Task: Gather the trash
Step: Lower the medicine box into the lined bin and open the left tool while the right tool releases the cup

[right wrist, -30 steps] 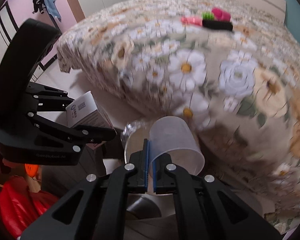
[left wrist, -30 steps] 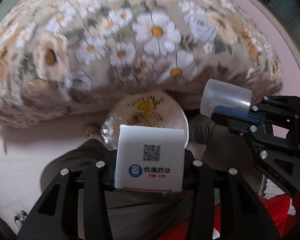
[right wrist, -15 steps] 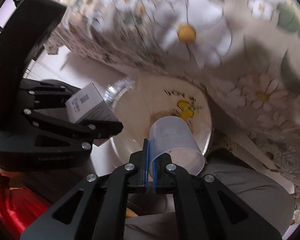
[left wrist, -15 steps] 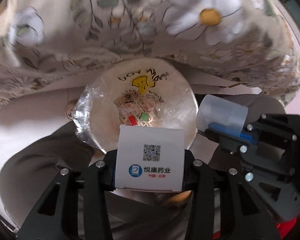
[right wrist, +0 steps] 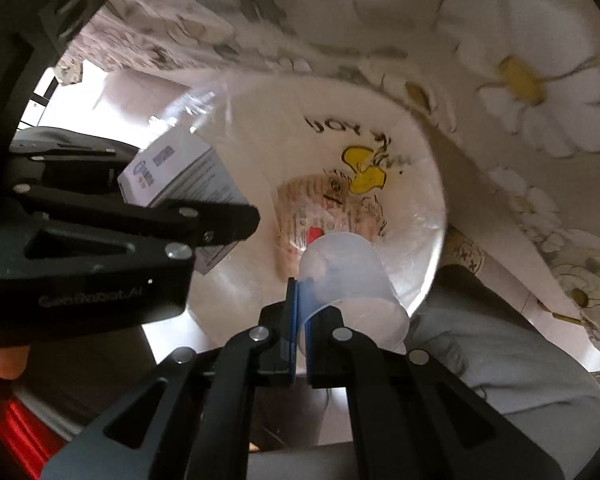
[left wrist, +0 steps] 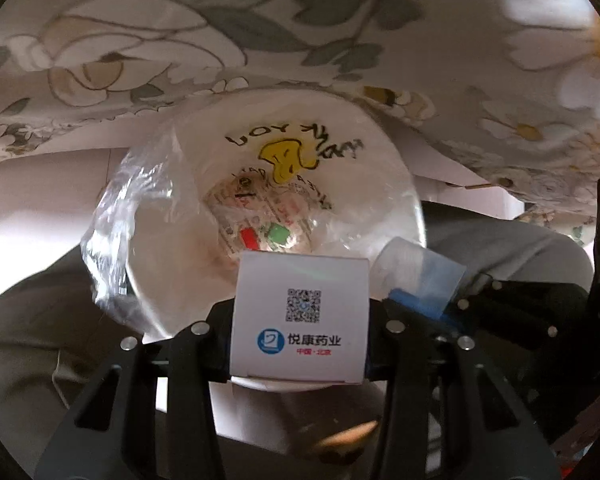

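Two pieces of trash are in your grip: your left gripper (left wrist: 300, 320) pinches the white box (left wrist: 300, 320), your right gripper (right wrist: 299, 316) pinches the clear cup (right wrist: 350, 280) wall, both above the lined bin (left wrist: 396, 168) beside the bed (left wrist: 300, 20).

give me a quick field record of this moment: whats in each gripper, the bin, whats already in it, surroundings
left gripper: shut on white box, QR code facing camera
right gripper: shut on rim of clear plastic cup
bin: white, clear liner, yellow cartoon print, directly below both grippers
bin contents: printed wrapper at bottom
surroundings: floral bedspread hangs just behind bin
status: both items not yet released
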A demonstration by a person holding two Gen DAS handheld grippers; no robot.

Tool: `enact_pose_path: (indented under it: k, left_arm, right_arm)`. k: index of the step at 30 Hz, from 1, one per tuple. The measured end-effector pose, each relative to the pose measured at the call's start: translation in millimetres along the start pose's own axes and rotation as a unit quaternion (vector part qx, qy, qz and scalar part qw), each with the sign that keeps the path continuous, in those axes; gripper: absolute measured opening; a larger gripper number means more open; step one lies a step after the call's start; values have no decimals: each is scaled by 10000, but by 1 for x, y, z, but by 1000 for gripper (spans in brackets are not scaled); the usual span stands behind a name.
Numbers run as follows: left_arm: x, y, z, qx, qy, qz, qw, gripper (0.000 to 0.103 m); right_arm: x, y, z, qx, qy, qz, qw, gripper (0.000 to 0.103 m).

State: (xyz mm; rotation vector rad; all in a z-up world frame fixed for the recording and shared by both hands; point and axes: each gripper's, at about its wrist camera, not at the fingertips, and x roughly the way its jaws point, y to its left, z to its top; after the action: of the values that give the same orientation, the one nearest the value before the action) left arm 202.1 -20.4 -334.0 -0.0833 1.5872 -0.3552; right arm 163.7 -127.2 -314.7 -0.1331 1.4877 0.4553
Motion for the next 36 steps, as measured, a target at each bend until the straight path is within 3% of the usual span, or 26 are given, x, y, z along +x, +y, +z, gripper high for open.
enact_pose_path:
  k: [18, 29, 30, 32, 33, 36]
  left_arm:
    - [63, 22, 24, -432, 559, 93, 9975, 44]
    - [80, 24, 26, -373, 739, 296, 9961, 45]
    - [79, 23, 26, -349, 732, 290, 9963, 46]
    - [79, 23, 26, -386, 762, 203, 9961, 54]
    - [79, 24, 26, -426, 759, 172, 9961, 56]
    - [77, 25, 25, -449, 711, 202, 9963, 57]
  right_arm:
    - [71, -15, 21, 454, 706, 179, 9963, 5]
    - [92, -18, 26, 562, 785, 340, 9947, 5]
    - [91, -19, 26, 584, 782, 345, 9946, 8]
    - [89, -21, 27, 625, 724, 344, 9948, 27]
    - [87, -22, 26, 642, 685, 316, 9951, 42]
    - [81, -24, 26, 687, 556, 298, 9956, 45]
